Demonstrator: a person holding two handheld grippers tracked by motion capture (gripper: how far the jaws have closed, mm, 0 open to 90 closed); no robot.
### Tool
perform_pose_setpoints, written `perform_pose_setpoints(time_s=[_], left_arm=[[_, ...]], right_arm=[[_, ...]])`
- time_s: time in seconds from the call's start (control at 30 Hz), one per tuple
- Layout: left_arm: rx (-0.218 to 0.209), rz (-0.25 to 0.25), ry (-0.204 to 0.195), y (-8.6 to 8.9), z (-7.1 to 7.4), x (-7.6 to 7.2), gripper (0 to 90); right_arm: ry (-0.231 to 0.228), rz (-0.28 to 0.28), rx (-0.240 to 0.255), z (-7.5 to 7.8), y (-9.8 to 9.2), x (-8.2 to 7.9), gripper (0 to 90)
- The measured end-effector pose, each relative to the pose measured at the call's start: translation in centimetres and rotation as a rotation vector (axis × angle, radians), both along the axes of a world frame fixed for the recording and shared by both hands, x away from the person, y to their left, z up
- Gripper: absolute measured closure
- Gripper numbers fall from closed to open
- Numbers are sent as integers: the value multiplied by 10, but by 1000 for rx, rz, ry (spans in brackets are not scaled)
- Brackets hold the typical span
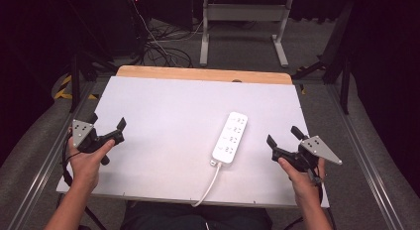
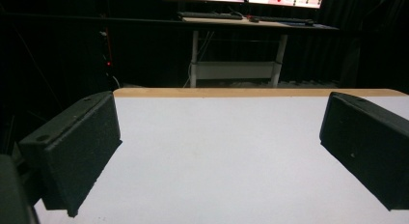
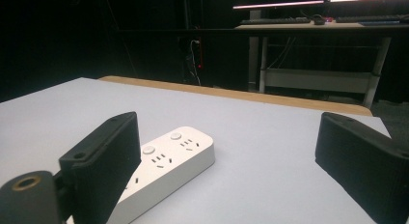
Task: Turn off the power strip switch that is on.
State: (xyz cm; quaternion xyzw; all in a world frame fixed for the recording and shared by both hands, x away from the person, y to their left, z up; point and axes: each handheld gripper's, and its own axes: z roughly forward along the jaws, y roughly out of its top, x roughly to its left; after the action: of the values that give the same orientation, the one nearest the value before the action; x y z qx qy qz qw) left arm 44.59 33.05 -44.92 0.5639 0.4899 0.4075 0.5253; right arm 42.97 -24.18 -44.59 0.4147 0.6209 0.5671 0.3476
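At the near edge of the table point(image 1: 163, 101) the person's two hands each hold a gripper. The left gripper point(image 1: 106, 128) is over the left side of the white surface, its jaws spread wide with nothing between them. The right gripper point(image 1: 283, 136) is over the right side, jaws also spread wide and empty. Between them, nearer to the right gripper, a white power strip point(image 1: 230, 137) lies flat on the table, its cable point(image 1: 209, 184) running off the near edge. Farther behind, a desk point(image 2: 251, 22) stands on the floor, with a keyboard point(image 2: 210, 15) on it.
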Motion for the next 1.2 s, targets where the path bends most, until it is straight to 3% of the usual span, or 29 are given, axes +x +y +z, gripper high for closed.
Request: perform_pose_setpoints(time_s=[0.57,0.7,0.73,0.8,0.9,0.93,1.07,1.1,1.13,1.2], left_arm=[[-10,9,-11,3,1,-1,12],[-11,13,-12,4,1,-2,12],[-11,13,-12,4,1,-2,12],[-9,12,-11,4,1,-2,13],[-8,9,-11,3,1,-2,13],[-8,7,-11,3,1,-2,13],[-7,9,-12,3,1,-2,13],[-7,10,-13,3,1,-2,13],[-7,10,-13,3,1,-2,13],[-7,11,-14,4,1,-1,14]], right_arm=[[1,-2,-19,0,2,-1,96],[-3,0,-31,0,3,-1,130],[-3,9,-34,1,4,-1,195],[-4,12,-37,1,4,-1,209],[-15,30,-48,2,4,-2,354],[-15,30,-48,2,4,-2,354],[-21,59,-59,2,5,-4,580],[-17,74,-59,3,5,-5,695],[-17,74,-59,3,5,-5,695],[-10,81,-58,5,6,-6,840]])
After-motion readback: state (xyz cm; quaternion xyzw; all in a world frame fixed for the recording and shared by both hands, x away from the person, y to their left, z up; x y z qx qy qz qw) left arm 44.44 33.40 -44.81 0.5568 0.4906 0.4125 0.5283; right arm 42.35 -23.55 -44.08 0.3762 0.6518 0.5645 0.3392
